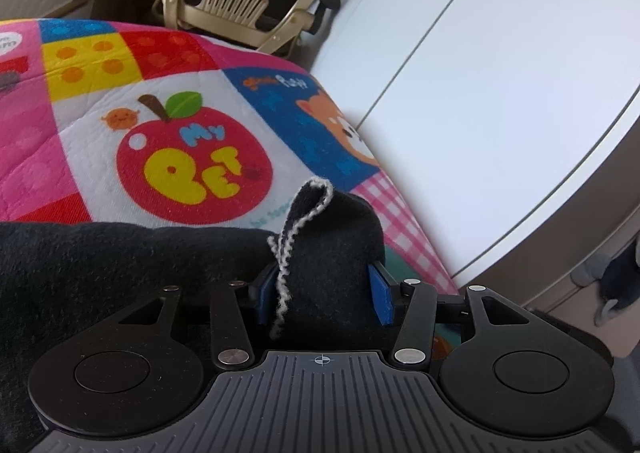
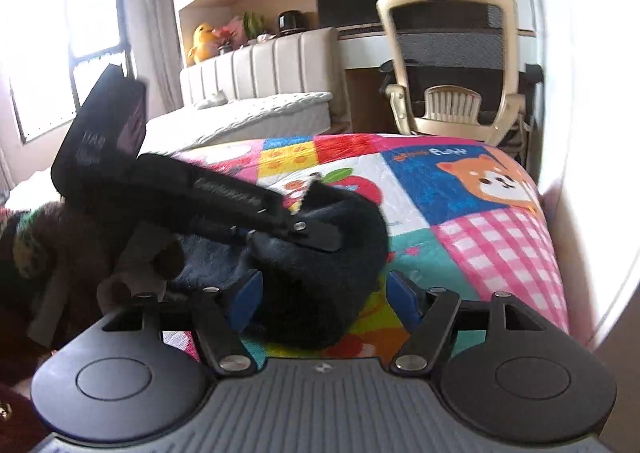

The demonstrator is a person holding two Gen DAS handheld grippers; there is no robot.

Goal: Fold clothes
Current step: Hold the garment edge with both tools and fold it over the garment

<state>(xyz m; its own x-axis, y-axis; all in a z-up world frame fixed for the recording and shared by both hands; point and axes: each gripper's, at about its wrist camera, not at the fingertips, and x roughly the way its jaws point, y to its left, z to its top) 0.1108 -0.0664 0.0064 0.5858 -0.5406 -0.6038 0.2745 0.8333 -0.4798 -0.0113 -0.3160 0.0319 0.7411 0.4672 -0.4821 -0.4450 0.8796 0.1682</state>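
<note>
The left gripper [image 1: 324,285] points downward, its blue pads clamped on dark fabric. The right gripper [image 2: 324,301] points downward too, jaws apart, pads loose.

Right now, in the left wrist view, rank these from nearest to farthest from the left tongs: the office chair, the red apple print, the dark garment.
1. Dark garment, bunched between the left tongs.
2. Red apple print, on the quilt just beyond, up-left.
3. Office chair, past the quilt's far edge, at the top.
</note>
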